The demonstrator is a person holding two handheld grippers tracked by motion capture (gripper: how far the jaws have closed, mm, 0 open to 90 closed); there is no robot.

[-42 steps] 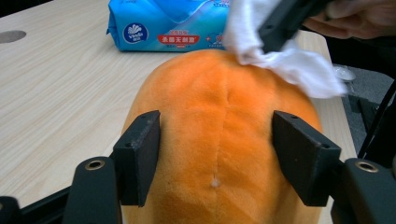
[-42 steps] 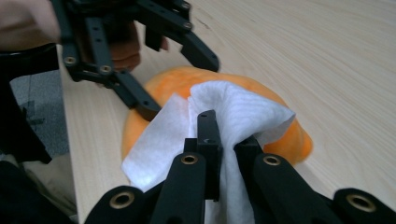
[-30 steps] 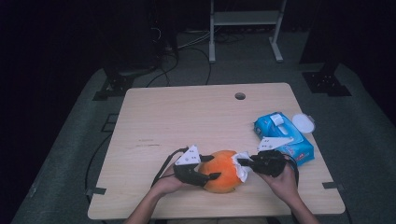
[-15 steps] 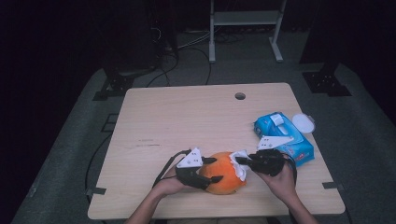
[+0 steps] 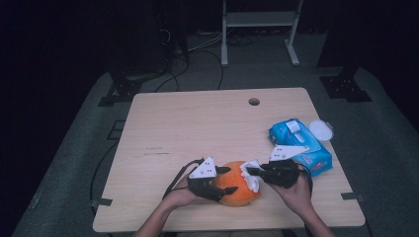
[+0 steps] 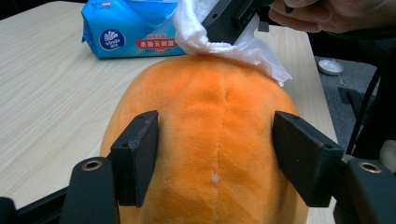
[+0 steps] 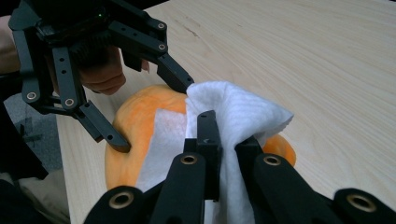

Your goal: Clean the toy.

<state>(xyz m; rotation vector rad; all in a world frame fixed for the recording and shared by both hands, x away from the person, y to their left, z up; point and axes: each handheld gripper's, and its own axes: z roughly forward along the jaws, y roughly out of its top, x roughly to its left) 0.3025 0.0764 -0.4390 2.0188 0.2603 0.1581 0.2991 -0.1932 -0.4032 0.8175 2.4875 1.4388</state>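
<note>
An orange plush toy (image 5: 237, 186) lies near the table's front edge. My left gripper (image 5: 230, 179) clasps it from the left, one black jaw pressed into each flank (image 6: 217, 154). From the right, my right gripper (image 5: 251, 173) is shut on a white wipe (image 5: 252, 180). The wipe (image 7: 238, 112) drapes over the toy's top (image 7: 135, 116), with the right gripper's (image 7: 229, 149) jaws pinching its folds. In the left gripper view the wipe (image 6: 205, 37) rests on the far end of the toy (image 6: 215, 116).
A blue pack of wipes (image 5: 301, 148) lies just right of the hands, near the table's right edge. Its white lid (image 5: 321, 130) sits beside it. A cable hole (image 5: 254, 101) is at the back of the wooden table (image 5: 197, 128). A metal stand (image 5: 257, 19) stands on the floor beyond.
The right gripper has slid the wipe slightly leftward over the toy's top. The left gripper and the toy have stayed where they were.
</note>
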